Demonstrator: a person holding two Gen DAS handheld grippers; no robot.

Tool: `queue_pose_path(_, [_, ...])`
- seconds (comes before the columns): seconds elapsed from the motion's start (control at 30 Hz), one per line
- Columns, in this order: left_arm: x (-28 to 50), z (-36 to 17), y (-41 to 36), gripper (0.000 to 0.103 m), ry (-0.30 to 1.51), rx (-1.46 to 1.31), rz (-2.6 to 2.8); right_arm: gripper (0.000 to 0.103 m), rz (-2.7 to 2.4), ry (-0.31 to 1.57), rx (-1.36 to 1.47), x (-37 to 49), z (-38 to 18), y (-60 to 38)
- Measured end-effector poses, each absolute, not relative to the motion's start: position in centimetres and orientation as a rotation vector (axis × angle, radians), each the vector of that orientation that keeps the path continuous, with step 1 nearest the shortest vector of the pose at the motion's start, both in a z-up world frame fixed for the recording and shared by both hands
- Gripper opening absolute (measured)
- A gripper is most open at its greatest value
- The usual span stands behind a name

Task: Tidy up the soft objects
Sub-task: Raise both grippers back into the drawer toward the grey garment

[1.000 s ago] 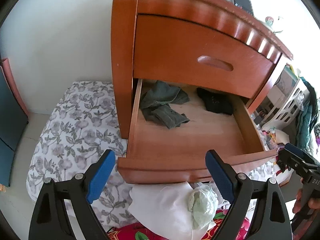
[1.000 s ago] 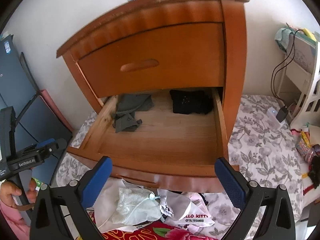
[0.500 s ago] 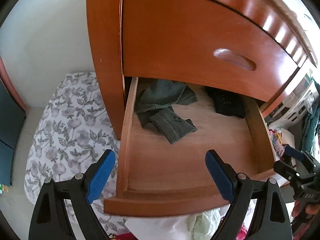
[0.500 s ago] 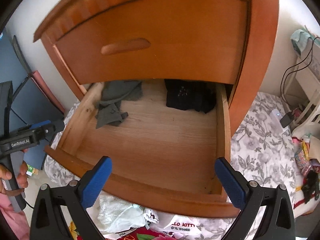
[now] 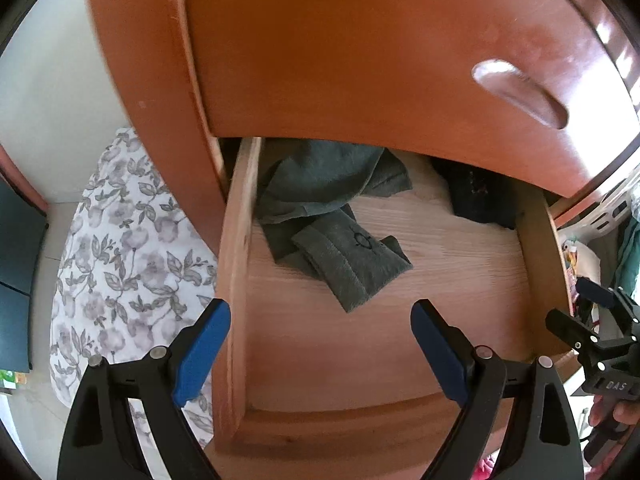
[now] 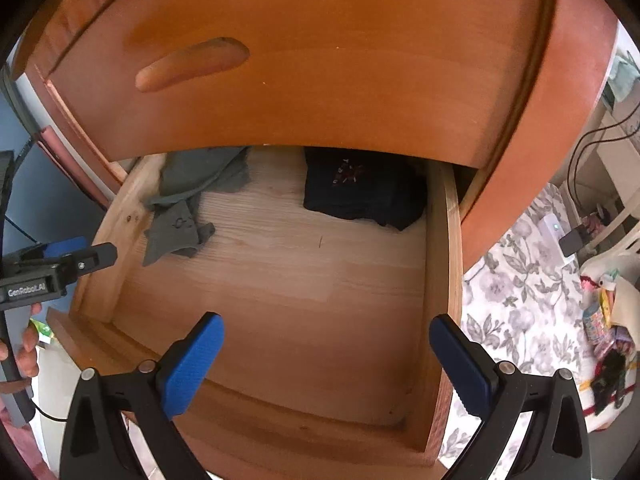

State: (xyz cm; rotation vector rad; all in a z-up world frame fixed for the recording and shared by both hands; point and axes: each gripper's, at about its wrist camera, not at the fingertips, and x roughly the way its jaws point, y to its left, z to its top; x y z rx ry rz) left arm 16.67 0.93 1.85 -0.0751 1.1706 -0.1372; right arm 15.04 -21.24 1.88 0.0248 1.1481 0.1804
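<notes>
The lower drawer (image 5: pixel 234 280) of a reddish wooden nightstand stands pulled out. A crumpled grey-green garment (image 5: pixel 336 216) lies at its back left, and a folded black garment (image 5: pixel 476 196) at its back right. My left gripper (image 5: pixel 320 312) hangs open over the drawer's left half with nothing between its blue pads. Its left finger is over the drawer's side wall. My right gripper (image 6: pixel 326 322) is open and empty above the bare drawer floor (image 6: pixel 444 260). From there the grey-green garment (image 6: pixel 188 200) and black garment (image 6: pixel 360 192) lie farther back.
The closed upper drawer front (image 5: pixel 360 60) overhangs the back of the open drawer. A floral cloth (image 5: pixel 120 260) covers the floor on both sides of the nightstand (image 6: pixel 520 300). A white rack with cables (image 6: pixel 600 160) and small clutter (image 6: pixel 608 320) sit at the right.
Both grippers have come forward and down over the open drawer, which now fills both views. The white clothes pile below the drawer front has dropped out of sight. The jaws stay wide.
</notes>
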Motion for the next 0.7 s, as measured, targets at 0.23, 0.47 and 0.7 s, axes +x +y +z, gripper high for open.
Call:
queue_pose_path(0.23, [18.5,1.2,0.5,0.092,1.185,-0.035,-0.096,0.103,0.176,1.167,-0.002,16.5,1.6,-21.1])
queue_pose_path(0.47, [18.8,1.0,-0.9,0.087,1.183,-0.019,-0.135,0.103,0.175,1.169,-0.016,17.3,1.5,-21.2])
queue_pose_path(0.7, [20.4,-0.9,-2.0,0.076,1.263,0.015,-0.136,0.103,0.194,1.177,-0.007,17.4,0.9,-21.1])
